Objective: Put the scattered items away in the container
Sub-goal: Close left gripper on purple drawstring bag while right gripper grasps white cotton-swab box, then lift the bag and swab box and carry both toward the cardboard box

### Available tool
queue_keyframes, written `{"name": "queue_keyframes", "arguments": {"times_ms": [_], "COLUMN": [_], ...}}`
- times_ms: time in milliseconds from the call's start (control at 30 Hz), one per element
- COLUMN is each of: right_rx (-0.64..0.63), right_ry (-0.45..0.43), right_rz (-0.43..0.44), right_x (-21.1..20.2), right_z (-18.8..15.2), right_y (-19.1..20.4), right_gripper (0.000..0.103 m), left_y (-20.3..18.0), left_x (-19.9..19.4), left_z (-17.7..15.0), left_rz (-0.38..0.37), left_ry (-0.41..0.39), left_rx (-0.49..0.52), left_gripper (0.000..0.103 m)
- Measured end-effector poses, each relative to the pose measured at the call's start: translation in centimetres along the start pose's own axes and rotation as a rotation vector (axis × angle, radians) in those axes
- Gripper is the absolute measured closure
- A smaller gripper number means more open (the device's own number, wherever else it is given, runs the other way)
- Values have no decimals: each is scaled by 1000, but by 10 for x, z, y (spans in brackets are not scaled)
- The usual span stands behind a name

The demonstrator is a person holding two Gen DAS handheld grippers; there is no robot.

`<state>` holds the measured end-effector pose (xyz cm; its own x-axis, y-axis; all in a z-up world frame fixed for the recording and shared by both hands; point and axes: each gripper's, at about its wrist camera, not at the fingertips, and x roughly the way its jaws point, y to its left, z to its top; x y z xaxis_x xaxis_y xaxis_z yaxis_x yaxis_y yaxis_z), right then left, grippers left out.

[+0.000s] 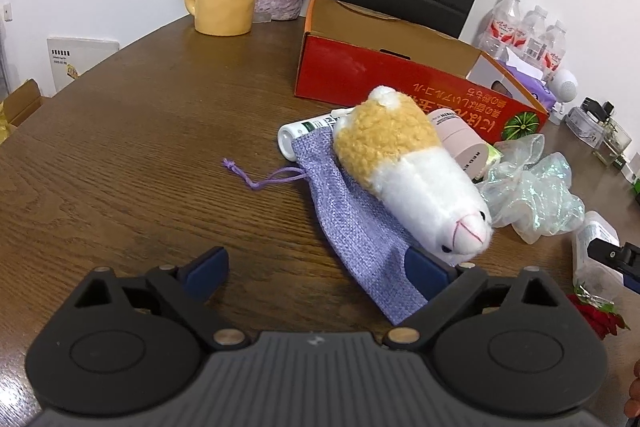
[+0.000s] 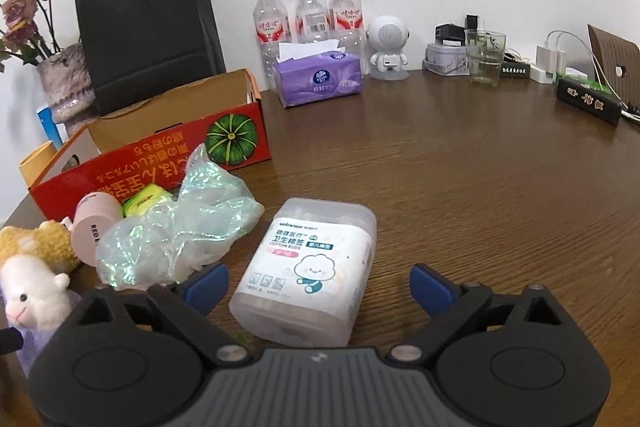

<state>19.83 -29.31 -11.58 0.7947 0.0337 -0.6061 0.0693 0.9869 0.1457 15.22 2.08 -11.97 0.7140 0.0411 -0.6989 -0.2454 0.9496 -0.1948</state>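
Beside cotton-bud box [image 2: 306,269], crinkled plastic bag [image 2: 176,231]

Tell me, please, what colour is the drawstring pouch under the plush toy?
Lilac purple pouch, clearest in the left wrist view.

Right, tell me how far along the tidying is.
Done: nothing visibly; what shows of the red cardboard box looks empty. In hand: nothing; the right gripper is open around the clear plastic cotton-bud box, the left gripper is open by the purple woven drawstring pouch. Left on the table: the white-and-tan plush toy, pink cylindrical tube, white tube, iridescent crinkled film.
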Motion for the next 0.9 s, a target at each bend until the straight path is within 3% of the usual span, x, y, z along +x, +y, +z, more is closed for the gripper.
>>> {"name": "queue_keyframes", "arguments": {"times_ms": [100, 233, 300, 333, 367, 667, 900], "right_rx": [11, 25, 32, 36, 40, 25, 33], "right_ry": [0, 1, 1, 1, 2, -43, -57], "right_rz": [-5, -12, -15, -17, -18, 34, 57], "right_x": [3, 8, 10, 11, 12, 1, -6], "right_z": [-1, -1, -2, -2, -2, -7, -11], "right_y": [2, 5, 6, 7, 7, 8, 6], "right_gripper": [11, 24, 30, 32, 34, 37, 37], "left_y": [0, -1, 1, 2, 4, 4, -1], "left_x": [3, 10, 12, 12, 13, -16, -27], "left_z": [2, 7, 8, 9, 9, 12, 9], "left_rz": [18, 29, -4, -29, -52, -165, -194], "left_ry": [-16, -60, -60, -55, -51, -130, -150], "left_rx": [-9, -28, -38, -42, -49, -2, 38], "left_gripper": [11, 29, 60, 87, 93, 98, 98]}}
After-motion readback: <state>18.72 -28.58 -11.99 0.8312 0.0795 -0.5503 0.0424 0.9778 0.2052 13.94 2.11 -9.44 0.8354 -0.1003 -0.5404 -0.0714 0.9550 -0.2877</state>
